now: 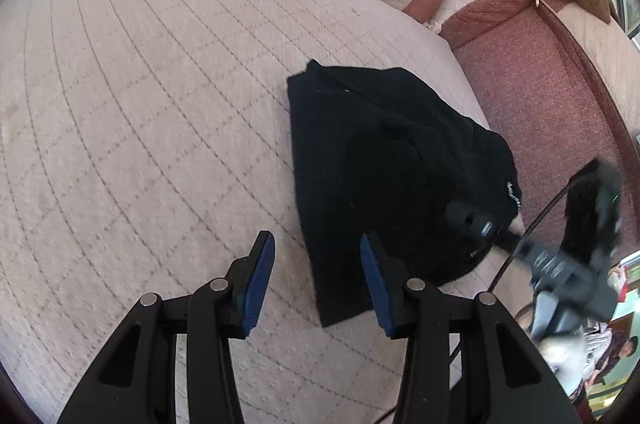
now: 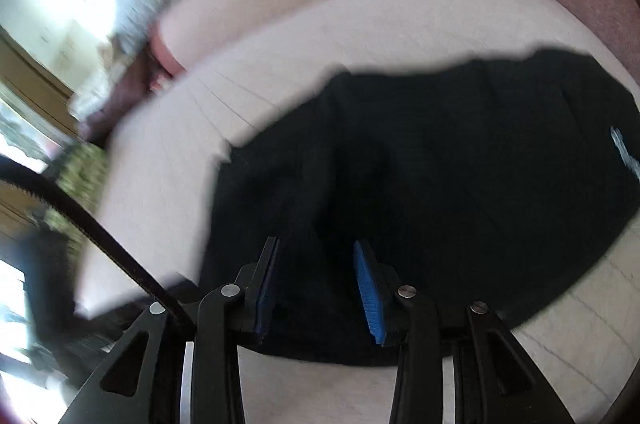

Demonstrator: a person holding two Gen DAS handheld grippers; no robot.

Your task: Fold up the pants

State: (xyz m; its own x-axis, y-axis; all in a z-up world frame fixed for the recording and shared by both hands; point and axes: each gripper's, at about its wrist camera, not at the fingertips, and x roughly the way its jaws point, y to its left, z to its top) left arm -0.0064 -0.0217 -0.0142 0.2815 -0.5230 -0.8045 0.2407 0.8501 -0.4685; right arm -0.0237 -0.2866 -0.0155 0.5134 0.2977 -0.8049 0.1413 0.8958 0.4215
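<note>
The black pants lie folded into a compact bundle on the pale quilted cushion, near its edge beside the reddish couch arm. The left gripper hovers at the bundle's near edge, jaws partly open and empty. The right gripper stands above the bundle, jaws apart, gripping nothing.

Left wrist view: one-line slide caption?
Left gripper open, empty, above quilted cushion beside folded black pants; right gripper at their far edge.
</note>
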